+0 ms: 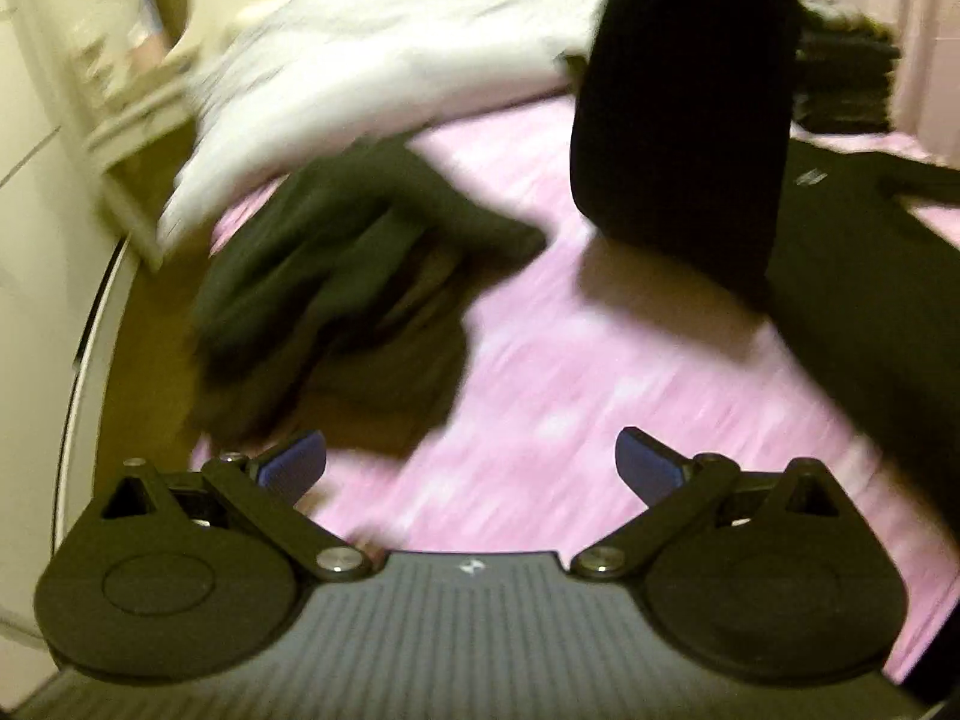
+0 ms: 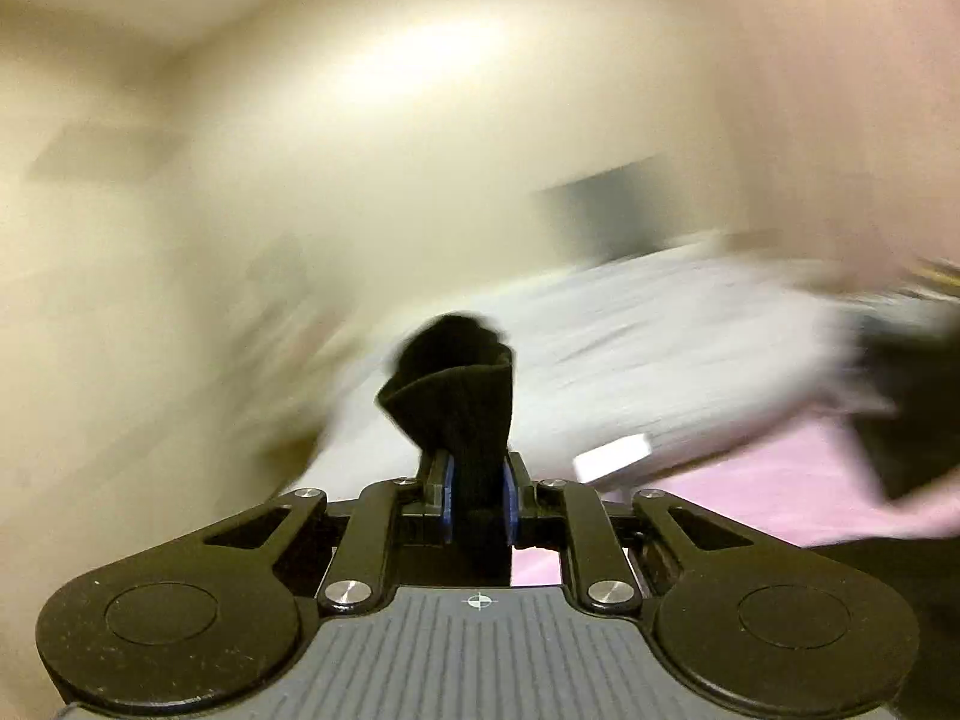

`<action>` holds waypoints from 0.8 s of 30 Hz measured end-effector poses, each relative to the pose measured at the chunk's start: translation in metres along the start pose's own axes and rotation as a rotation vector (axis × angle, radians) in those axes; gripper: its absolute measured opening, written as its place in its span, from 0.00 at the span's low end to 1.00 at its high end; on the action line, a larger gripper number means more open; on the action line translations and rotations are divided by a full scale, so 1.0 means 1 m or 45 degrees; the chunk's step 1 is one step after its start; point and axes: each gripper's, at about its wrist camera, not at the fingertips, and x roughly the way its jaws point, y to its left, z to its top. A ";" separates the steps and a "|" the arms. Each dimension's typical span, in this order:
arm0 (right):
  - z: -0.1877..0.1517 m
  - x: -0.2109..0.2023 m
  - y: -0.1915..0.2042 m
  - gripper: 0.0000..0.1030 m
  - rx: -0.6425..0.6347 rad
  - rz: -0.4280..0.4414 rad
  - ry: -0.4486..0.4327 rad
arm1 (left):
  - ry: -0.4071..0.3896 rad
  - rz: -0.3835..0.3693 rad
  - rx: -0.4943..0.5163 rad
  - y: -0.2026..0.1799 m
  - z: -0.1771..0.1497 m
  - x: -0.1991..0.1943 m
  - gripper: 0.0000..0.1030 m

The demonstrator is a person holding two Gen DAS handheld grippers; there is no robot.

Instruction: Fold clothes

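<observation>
Both views heavily motion-blurred; fine detail unreadable.

Left tongs: spread wide, blue-padded fingertips far apart, nothing between them. They hang above a bed covered with a pink patterned sheet, pointing downward at it.

Right tongs: drawn narrow, blue pads pressing from both sides on a black ribbed knit garment edge. The cloth stands up out of the grip in a bunched fan, its top crumpled.

Left wrist view, task items:
- A long black hanging cloth drops from the top of the frame, its lower end near the sheet and casting a shadow there. Probably the same piece the right tongs grip, but I cannot tell for certain.
- A crumpled heap of dark olive-black clothes lies on the sheet at left-centre, near the bed's edge, just ahead of the left fingertip.
- A flat dark garment with a small pale mark is spread on the sheet at right, its edge behind the hanging cloth.
- A stack of dark folded items sits at the far right, well apart from the heap.

Other: a rumpled white duvet lies across the far part of the bed, behind the heap. A pale shelf unit stands beside the bed at left; contents too blurred to identify.
</observation>
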 end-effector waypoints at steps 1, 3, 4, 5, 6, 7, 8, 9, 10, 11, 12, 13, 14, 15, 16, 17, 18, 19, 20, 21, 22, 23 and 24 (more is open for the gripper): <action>-0.001 0.002 -0.045 0.14 0.045 -0.073 0.024 | -0.020 -0.011 0.010 -0.018 0.016 0.006 0.98; -0.022 0.015 -0.123 0.14 0.110 -0.175 0.146 | -0.040 -0.030 0.004 -0.052 0.040 0.018 0.98; -0.036 0.023 -0.162 0.14 0.168 -0.215 0.221 | -0.037 -0.035 -0.001 -0.073 0.052 0.025 0.98; -0.052 0.032 -0.196 0.14 0.217 -0.246 0.289 | -0.026 -0.034 0.002 -0.093 0.063 0.031 0.98; -0.068 0.041 -0.227 0.14 0.260 -0.271 0.352 | -0.008 -0.026 0.006 -0.115 0.073 0.038 0.98; -0.085 0.049 -0.255 0.14 0.322 -0.285 0.411 | 0.008 -0.025 0.002 -0.133 0.081 0.043 0.98; -0.097 0.052 -0.276 0.14 0.376 -0.283 0.452 | 0.022 -0.033 -0.003 -0.152 0.088 0.049 0.98; -0.105 0.053 -0.292 0.14 0.413 -0.275 0.483 | 0.042 -0.041 0.002 -0.171 0.095 0.057 0.98; -0.114 0.054 -0.308 0.14 0.449 -0.266 0.514 | 0.067 -0.044 0.017 -0.191 0.101 0.066 0.98; -0.120 0.056 -0.321 0.14 0.480 -0.252 0.543 | 0.088 -0.046 0.032 -0.209 0.106 0.074 0.98; -0.124 0.059 -0.328 0.14 0.500 -0.236 0.567 | 0.105 -0.052 0.042 -0.223 0.110 0.080 0.98; -0.123 0.060 -0.335 0.14 0.514 -0.219 0.582 | 0.124 -0.065 0.052 -0.240 0.115 0.086 0.98; -0.118 0.061 -0.339 0.14 0.529 -0.179 0.583 | 0.138 -0.081 0.065 -0.253 0.119 0.091 0.98; -0.110 0.062 -0.339 0.14 0.543 -0.125 0.577 | 0.147 -0.095 0.082 -0.265 0.124 0.097 0.98; -0.100 0.059 -0.340 0.14 0.549 -0.050 0.544 | 0.151 -0.112 0.104 -0.275 0.128 0.103 0.98; -0.089 0.054 -0.339 0.14 0.547 0.041 0.491 | 0.153 -0.128 0.123 -0.283 0.132 0.105 0.98; -0.081 0.049 -0.341 0.14 0.536 0.107 0.442 | 0.154 -0.144 0.141 -0.290 0.137 0.109 0.98; -0.083 0.047 -0.348 0.14 0.529 0.094 0.442 | 0.150 -0.159 0.158 -0.297 0.142 0.112 0.98; -0.089 0.048 -0.357 0.14 0.530 0.039 0.474 | 0.147 -0.173 0.174 -0.305 0.147 0.116 0.98; -0.098 0.048 -0.370 0.14 0.554 -0.037 0.516 | 0.149 -0.185 0.188 -0.309 0.151 0.121 0.98; -0.110 0.049 -0.385 0.14 0.594 -0.129 0.565 | 0.155 -0.198 0.200 -0.314 0.155 0.127 0.98; -0.116 0.049 -0.395 0.15 0.619 -0.188 0.590 | 0.160 -0.211 0.213 -0.318 0.158 0.132 0.98; -0.120 0.048 -0.403 0.20 0.634 -0.224 0.599 | 0.159 -0.223 0.231 -0.322 0.160 0.135 0.98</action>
